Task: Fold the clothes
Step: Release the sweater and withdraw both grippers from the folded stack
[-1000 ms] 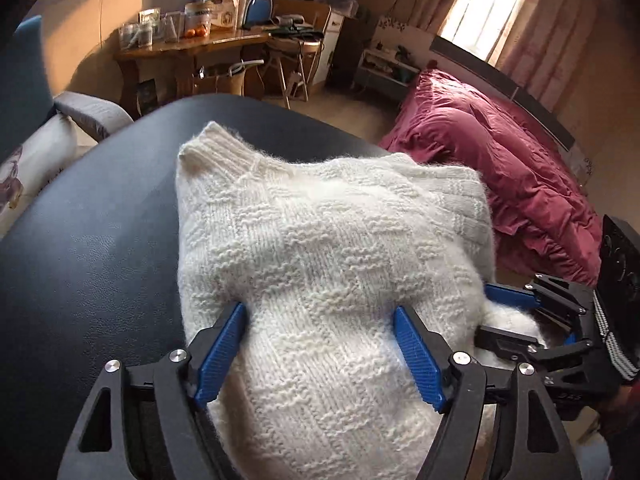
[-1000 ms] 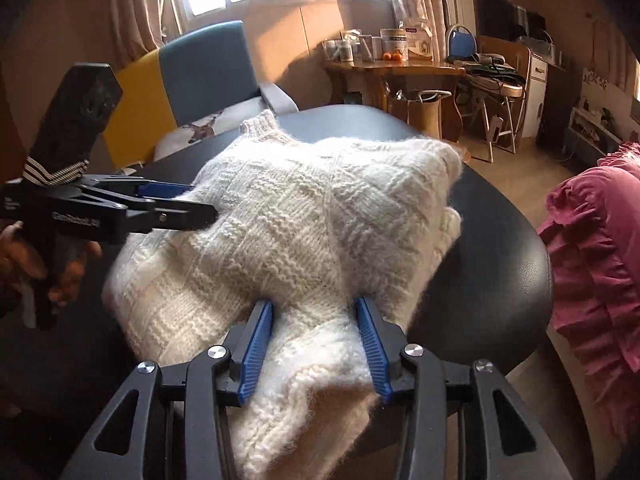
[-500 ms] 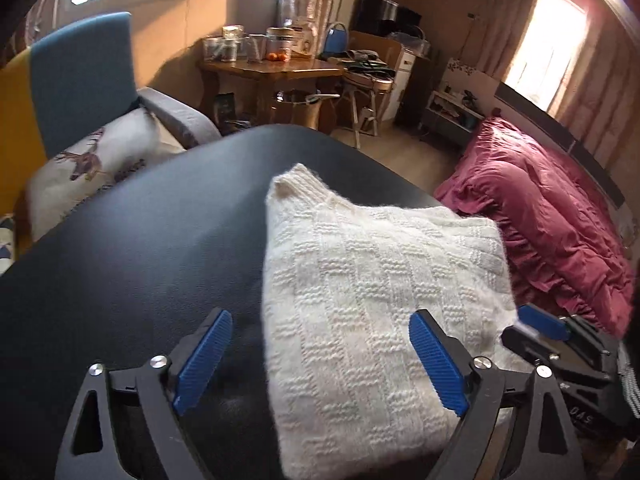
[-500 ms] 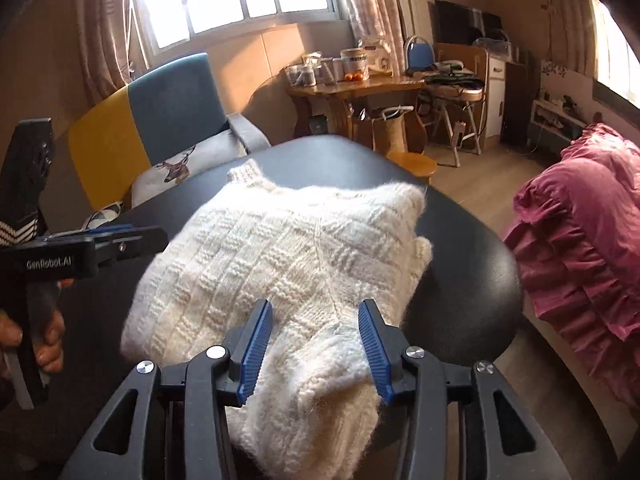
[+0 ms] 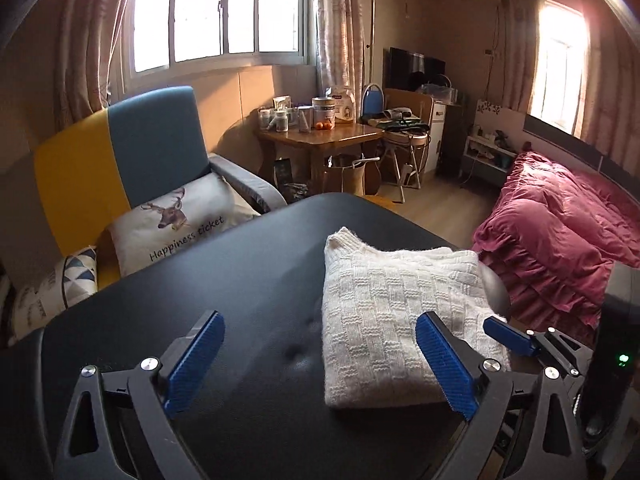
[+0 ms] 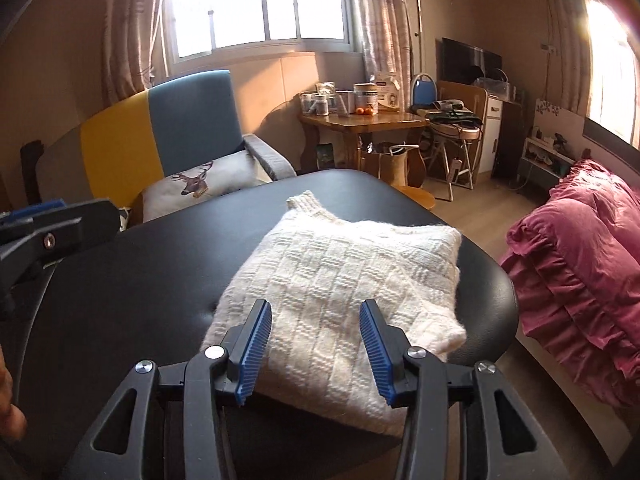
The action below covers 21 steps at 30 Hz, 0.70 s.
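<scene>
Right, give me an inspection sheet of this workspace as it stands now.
Surface: black padded table, dark and smooth, with a shallow dimple near the front.
Job's things: white knit sweater folded into a compact rectangle, lying flat toward the table's right edge, collar pointing away.
Clutter: nothing seen on the table besides the sweater.
Grippers: left gripper open and empty, held above the table; right gripper open, jaws either side of the sweater's near end, not closed on it.
Cables: nothing seen.
Surroundings: blue and yellow armchair with deer cushion, wooden side table with jars, red bedding on the right.
</scene>
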{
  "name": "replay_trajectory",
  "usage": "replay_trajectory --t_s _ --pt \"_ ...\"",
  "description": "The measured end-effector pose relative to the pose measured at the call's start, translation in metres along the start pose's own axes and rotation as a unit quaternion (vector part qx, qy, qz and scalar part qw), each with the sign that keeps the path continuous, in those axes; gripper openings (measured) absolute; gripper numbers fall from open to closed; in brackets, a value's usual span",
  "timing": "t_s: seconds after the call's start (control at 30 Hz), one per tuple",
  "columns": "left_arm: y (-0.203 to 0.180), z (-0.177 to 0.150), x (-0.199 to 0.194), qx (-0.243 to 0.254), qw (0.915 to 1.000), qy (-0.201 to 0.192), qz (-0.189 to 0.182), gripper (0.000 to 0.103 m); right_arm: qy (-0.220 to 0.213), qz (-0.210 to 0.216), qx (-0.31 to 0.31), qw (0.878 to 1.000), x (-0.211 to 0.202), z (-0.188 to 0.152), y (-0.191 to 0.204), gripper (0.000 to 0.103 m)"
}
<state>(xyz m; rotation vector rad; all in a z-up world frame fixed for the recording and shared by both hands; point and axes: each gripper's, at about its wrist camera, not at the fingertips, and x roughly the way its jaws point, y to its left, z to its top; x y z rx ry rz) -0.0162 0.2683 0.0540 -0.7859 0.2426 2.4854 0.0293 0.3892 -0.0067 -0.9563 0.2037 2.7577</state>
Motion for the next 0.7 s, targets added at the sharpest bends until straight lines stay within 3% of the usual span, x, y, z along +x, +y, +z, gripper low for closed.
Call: replay_trajectory --t_s 0.17,0.7 --pt "0.002 0.005 -0.032 -0.026 0.999 -0.035 -0.011 0.097 0.013 0.006 -0.021 1.0 -0.002 -0.005 0.01 0.047" --pt "-0.011 0.001 -0.028 -0.003 0.9998 -0.017 -0.004 0.093 0.034 -0.006 -0.034 0.999 0.007 -0.015 0.008 0.047"
